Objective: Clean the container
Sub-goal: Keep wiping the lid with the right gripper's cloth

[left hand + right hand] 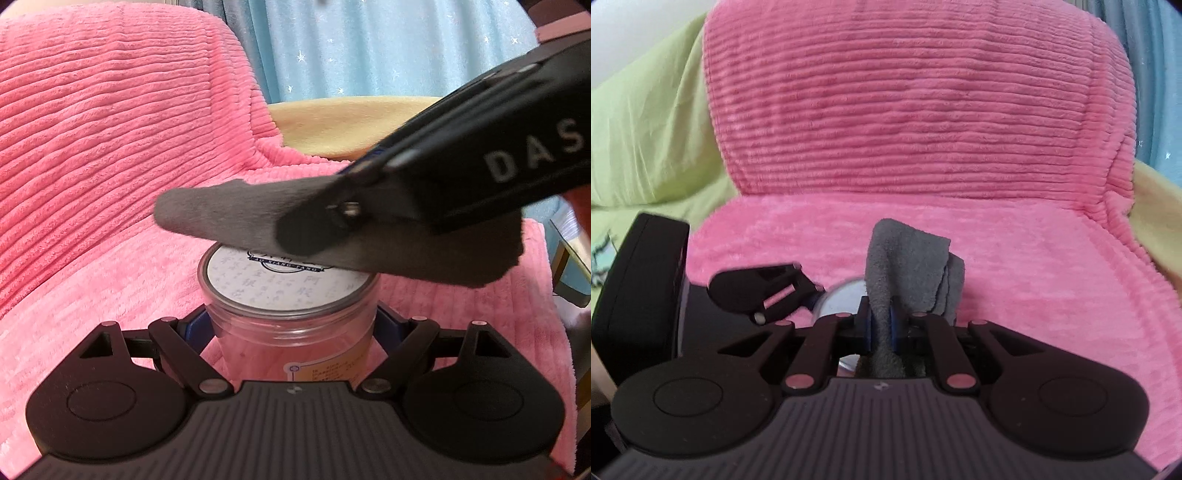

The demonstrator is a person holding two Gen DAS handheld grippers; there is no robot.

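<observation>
A clear plastic jar (291, 328) with a white printed lid (284, 280) stands upright on the pink blanket. My left gripper (291, 325) is shut on the jar's body, one finger on each side. A grey cloth (229, 214) lies across the far part of the lid, pinched in my right gripper (347, 184), which reaches in from the upper right. In the right wrist view, the right gripper (882, 325) is shut on the grey cloth (908, 262), which sticks up between the fingers. Part of the lid (838, 299) and the left gripper (764, 288) show just left of the cloth.
A ribbed pink blanket (110, 155) covers the seat and backrest behind the jar. A yellow cushion (332, 125) lies at the back right, below a blue star-print curtain (369, 48). A green sheet (646, 129) lies left of the blanket.
</observation>
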